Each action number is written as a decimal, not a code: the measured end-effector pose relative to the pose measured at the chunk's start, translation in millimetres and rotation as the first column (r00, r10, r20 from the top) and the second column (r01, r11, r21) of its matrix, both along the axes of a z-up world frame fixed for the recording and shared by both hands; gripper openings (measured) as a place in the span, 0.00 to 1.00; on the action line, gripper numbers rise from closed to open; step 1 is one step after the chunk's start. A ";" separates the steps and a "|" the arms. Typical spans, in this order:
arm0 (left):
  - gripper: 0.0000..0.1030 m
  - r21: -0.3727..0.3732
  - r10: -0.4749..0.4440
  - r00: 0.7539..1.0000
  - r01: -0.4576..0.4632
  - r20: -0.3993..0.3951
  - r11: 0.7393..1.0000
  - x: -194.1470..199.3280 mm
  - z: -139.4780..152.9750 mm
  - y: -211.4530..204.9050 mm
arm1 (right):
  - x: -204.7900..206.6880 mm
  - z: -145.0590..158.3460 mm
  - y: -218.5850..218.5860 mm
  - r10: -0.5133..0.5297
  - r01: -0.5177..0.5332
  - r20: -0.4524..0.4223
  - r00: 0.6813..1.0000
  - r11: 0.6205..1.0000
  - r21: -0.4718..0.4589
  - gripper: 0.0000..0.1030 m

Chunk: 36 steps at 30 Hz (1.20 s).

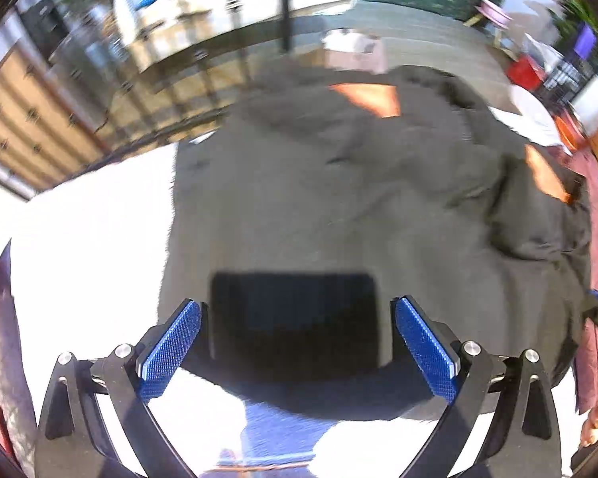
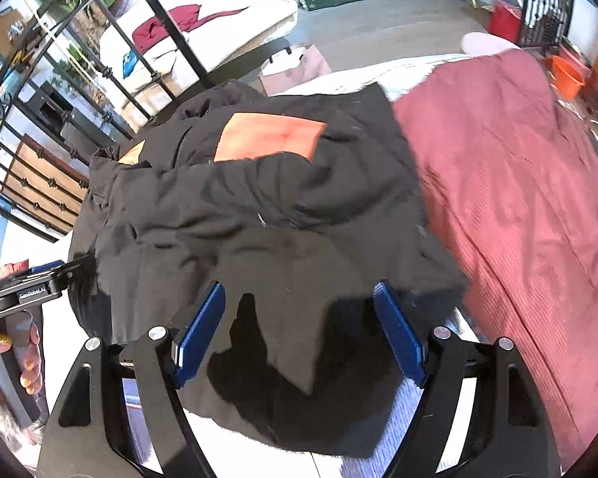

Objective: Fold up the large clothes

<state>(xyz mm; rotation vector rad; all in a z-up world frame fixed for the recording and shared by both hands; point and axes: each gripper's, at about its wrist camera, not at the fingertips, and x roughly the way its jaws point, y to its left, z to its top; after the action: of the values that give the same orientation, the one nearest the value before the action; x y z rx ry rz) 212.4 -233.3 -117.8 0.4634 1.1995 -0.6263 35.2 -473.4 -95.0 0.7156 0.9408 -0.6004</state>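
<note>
Jacket lies bundled on the white bed beside a maroon blanket, and I see my left gripper and right gripper above it, both spread wide, gripping nothing.

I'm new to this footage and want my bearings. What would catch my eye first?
The dark jacket fills the middle of both views, bunched on the white surface, with orange patches showing near its top. To its right lies a maroon blanket. Both the left gripper and right gripper hover open over the jacket's near edge, holding nothing.
</note>
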 end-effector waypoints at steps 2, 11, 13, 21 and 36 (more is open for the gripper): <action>0.94 0.022 0.043 0.999 -0.043 -0.007 0.999 17.6 -2.3 19.0 | -8.7 3.6 2.0 -0.012 0.012 0.002 1.000 1.000 -0.015 0.75; 0.94 0.060 0.099 0.994 -0.102 0.050 0.993 44.0 4.3 43.0 | -46.9 -16.2 -12.1 -0.130 0.135 -0.045 0.990 0.982 0.131 0.75; 0.94 0.076 0.073 0.996 -0.076 0.043 0.994 43.9 -2.3 36.8 | -54.6 -23.1 -12.7 -0.141 0.147 -0.044 0.989 0.975 0.168 0.75; 0.94 0.120 0.046 0.999 -0.049 0.028 0.992 46.1 -20.3 22.4 | -58.3 -48.8 -21.0 -0.177 0.184 -0.051 0.983 0.936 0.300 0.75; 0.95 0.082 0.071 0.985 -0.059 -0.158 0.995 79.1 -43.1 25.1 | -78.3 -89.7 -34.3 -0.234 0.229 -0.041 0.971 0.872 0.433 0.93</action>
<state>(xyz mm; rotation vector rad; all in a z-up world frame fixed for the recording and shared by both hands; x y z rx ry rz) 291.6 -208.1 -160.9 0.4427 1.3905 -0.5712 -43.0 -507.8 -184.7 1.2480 0.9964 -0.5988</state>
